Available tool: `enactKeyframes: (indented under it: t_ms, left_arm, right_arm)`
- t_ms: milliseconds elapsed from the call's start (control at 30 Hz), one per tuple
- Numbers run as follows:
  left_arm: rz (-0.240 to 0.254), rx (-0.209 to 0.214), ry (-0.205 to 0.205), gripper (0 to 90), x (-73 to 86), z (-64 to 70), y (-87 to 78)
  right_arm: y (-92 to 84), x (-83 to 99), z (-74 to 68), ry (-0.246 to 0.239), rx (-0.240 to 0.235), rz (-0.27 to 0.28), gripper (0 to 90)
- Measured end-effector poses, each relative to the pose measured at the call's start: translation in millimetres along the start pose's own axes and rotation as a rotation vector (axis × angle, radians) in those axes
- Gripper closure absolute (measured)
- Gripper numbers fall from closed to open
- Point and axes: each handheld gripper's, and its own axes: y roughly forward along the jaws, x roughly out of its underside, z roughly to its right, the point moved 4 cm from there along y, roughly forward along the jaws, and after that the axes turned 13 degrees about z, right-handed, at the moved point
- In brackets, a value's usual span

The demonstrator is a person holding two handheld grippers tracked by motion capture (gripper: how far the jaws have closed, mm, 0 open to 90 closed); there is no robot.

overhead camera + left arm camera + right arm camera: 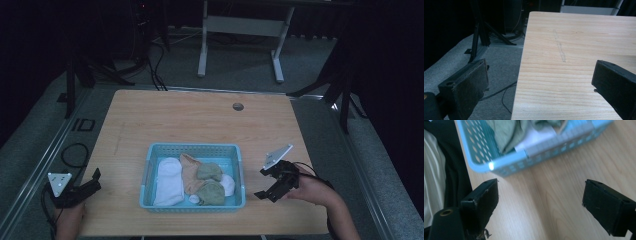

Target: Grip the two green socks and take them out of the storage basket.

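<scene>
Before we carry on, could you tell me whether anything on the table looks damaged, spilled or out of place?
Nothing is spilled: the socks all lie inside the blue basket. One small oddity is a pale scuff mark on the wooden table, towards its left side. Both the left gripper and right gripper are open and empty.

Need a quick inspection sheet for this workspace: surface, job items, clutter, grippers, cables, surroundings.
Surface: wooden table, a faint scuff line on its left part, a round grommet hole near the far edge.
Job's things: blue basket at the near middle, holding a white sock, an orange sock and green socks, loosely piled.
Clutter: nothing seen on the table outside the basket.
Grippers: left gripper open at the near left corner; right gripper open just right of the basket. Both hold nothing.
Cables: black cables on the floor beyond the table; a loop left of it.
Surroundings: grey carpet, a white desk frame behind, dark stands at both sides.
</scene>
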Motion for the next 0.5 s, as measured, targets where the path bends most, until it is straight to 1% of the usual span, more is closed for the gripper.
enactKeyframes:
  t_ms: [100,200,267,300,367,433,467,500]
  left_arm:
    - [0.002,0.000,-0.002,0.4,0.0,-0.1,0.0]
    - [0.001,0.002,-0.001,0.3,0.0,-0.1,0.0]
    - [0.001,0.002,-0.001,0.3,0.0,-0.1,0.0]
    - [0.001,0.003,-0.004,0.3,0.0,-0.1,0.2]
    - [-0.002,0.003,-0.004,0.4,0.0,-0.2,0.1]
    - [0.000,0.004,-0.006,0.4,0.0,-0.2,0.2]
    - [0.000,0.004,-0.006,0.4,0.0,-0.2,0.2]
    - [0.001,0.003,-0.008,0.3,-0.1,-0.2,0.2]
  right_arm:
    - [1.3,-11.5,-2.6,-0.019,-0.007,0.004,13.6]
    - [2.8,-21.5,-4.5,-0.026,-0.008,-0.001,13.9]
    - [3.3,-24.5,-5.9,-0.031,-0.012,-0.006,13.9]
    - [5.7,-30.9,-8.2,-0.043,-0.015,-0.012,14.2]
    - [7.8,-36.3,-10.2,-0.060,-0.021,-0.014,14.7]
    - [9.0,-38.8,-11.5,-0.065,-0.025,-0.013,14.8]
    - [10.2,-41.1,-12.7,-0.078,-0.033,-0.012,14.8]
    - [12.9,-45.4,-15.4,-0.092,-0.042,-0.008,16.8]
